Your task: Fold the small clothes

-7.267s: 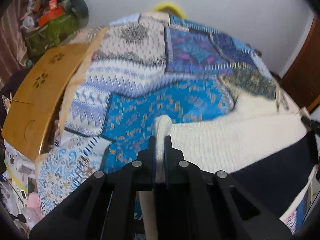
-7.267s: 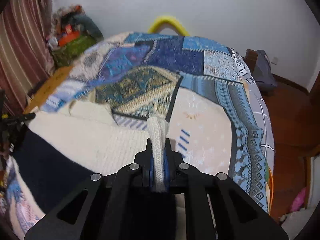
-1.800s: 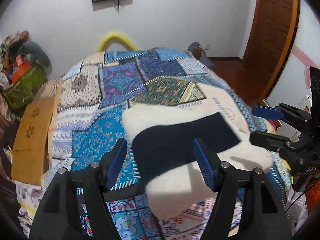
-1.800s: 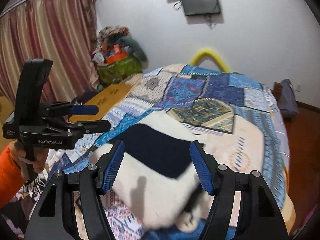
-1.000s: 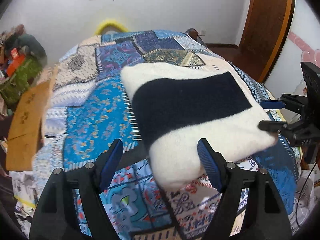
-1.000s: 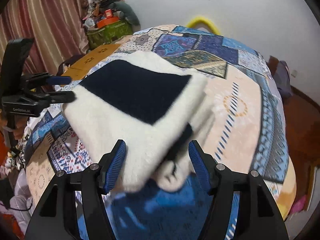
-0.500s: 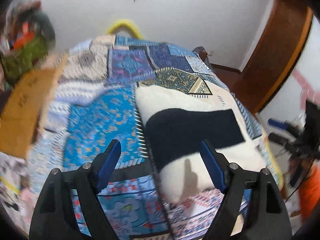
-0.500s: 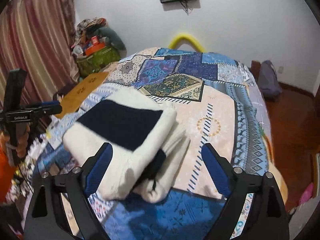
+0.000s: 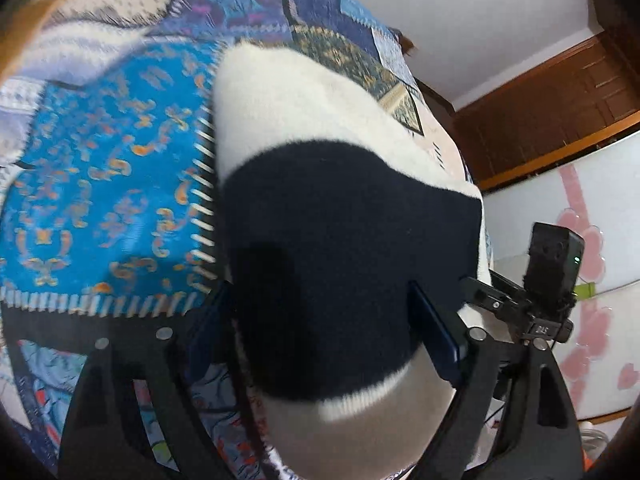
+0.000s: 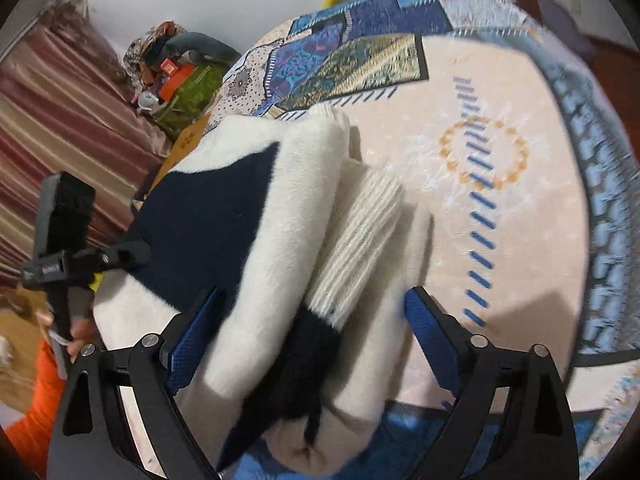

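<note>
A folded white and navy fuzzy sweater lies on the patchwork bedspread. My left gripper is open, its blue pads straddling the near left end of the bundle. In the right wrist view the sweater shows stacked layers with a ribbed white cuff at its right end. My right gripper is open, its pads on either side of that end. Each gripper shows in the other's view: the right one, the left one.
The bed's peach patch lies right of the sweater. A pile of bags and clothes and striped curtains stand at the left. A brown wooden door is at the right. An orange sleeve is low left.
Both grippers, shut on the sweater's edges seconds ago, opened and left it folded. In the last half second both have dropped close and now straddle the bundle's two ends.
</note>
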